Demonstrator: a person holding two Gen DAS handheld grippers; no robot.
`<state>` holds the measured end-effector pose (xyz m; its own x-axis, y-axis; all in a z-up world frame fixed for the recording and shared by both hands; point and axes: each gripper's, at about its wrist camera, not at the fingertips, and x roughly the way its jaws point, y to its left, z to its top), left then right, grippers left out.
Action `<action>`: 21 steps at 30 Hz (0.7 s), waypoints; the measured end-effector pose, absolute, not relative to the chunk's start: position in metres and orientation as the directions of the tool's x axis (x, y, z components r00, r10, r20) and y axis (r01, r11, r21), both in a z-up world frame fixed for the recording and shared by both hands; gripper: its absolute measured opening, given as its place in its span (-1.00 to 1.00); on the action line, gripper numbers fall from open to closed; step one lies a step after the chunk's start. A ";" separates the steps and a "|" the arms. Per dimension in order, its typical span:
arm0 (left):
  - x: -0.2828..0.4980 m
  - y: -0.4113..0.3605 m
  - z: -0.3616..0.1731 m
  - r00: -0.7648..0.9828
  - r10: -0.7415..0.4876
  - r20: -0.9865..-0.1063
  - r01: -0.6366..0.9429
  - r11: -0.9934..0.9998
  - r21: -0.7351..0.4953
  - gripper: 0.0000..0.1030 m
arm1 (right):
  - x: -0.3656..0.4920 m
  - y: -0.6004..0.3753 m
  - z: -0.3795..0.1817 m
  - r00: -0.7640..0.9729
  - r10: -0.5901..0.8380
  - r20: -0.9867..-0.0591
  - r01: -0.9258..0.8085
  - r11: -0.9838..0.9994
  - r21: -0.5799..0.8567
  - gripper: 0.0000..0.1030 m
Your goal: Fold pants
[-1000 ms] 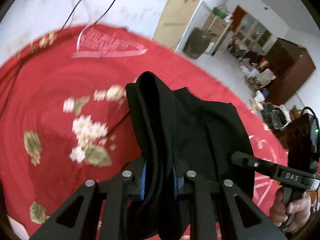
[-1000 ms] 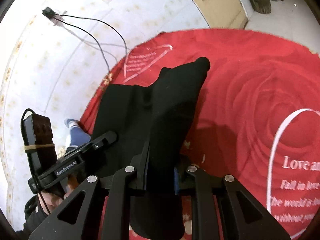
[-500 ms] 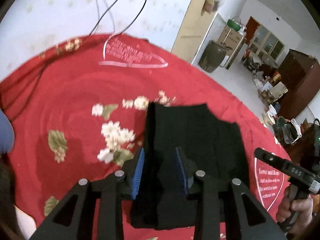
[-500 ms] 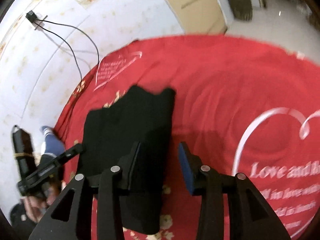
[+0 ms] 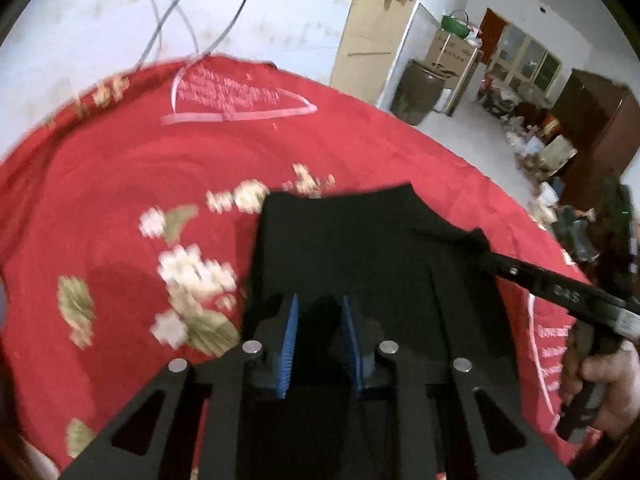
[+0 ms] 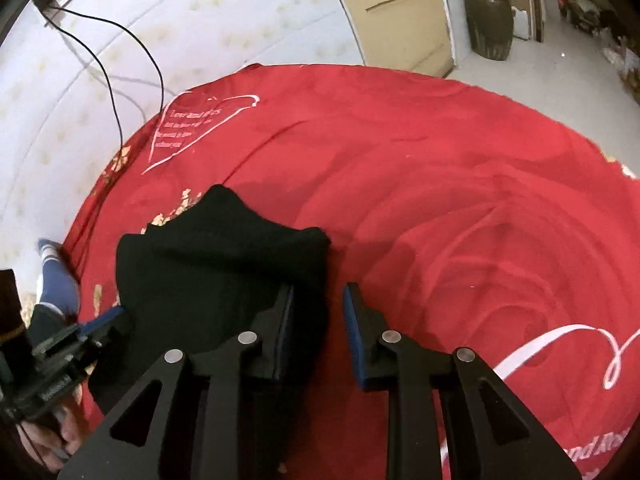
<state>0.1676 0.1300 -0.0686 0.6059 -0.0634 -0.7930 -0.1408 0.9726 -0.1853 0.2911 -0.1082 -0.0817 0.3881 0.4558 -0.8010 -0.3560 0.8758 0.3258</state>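
Lifted and bunched in both claws a second ago, the black pants (image 5: 360, 248) now lie flat on the red bedspread (image 5: 120, 200), folded into a dark block beside its white flower print (image 5: 192, 272). Seen from the left wrist, the left claw (image 5: 318, 336) hangs over the near edge of the pants, its blue pads (image 5: 289, 344) apart and closing, not pressing the cloth. At the far right a hand (image 5: 600, 384) holds the right claw's handle, its finger (image 5: 520, 276) reaching the pants' corner.

From the right wrist, the right claw (image 6: 318, 332) is released, jaws closing, the pants' right edge (image 6: 308, 280) lying between and under them; the left claw (image 6: 100, 320) sits at the opposite edge
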 end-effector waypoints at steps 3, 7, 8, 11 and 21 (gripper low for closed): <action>0.183 0.123 -0.054 0.634 -0.073 -0.770 -0.108 0.977 -0.182 -0.49 | 0.290 -0.093 -0.069 0.411 0.476 -0.777 -0.402 0.860 0.314 -0.49; 0.221 0.119 -0.071 0.588 -0.048 -0.807 -0.092 0.988 -0.126 -0.49 | 0.295 -0.071 -0.072 0.416 0.455 -0.787 -0.469 0.849 0.243 -0.41; 0.228 0.120 -0.078 0.581 -0.047 -0.813 -0.088 0.989 -0.120 -0.49 | 0.301 -0.070 -0.077 0.431 0.436 -0.790 -0.469 0.856 0.217 -0.41; 0.229 0.114 -0.076 0.602 -0.020 -0.798 -0.058 0.996 -0.068 -0.49 | 0.316 -0.077 -0.081 0.469 0.383 -0.796 -0.417 0.890 0.183 -0.38; 0.186 0.100 -0.055 0.619 0.026 -0.785 -0.060 0.998 -0.014 -0.49 | 0.262 -0.102 -0.056 0.468 0.484 -0.739 -0.402 0.862 0.310 -0.35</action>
<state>0.1857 0.0999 -0.0551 0.6192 0.0263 -0.7848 -0.0601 0.9981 -0.0140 0.2623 -0.1018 -0.0559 0.4683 0.4843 -0.7390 -0.4024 0.8615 0.3096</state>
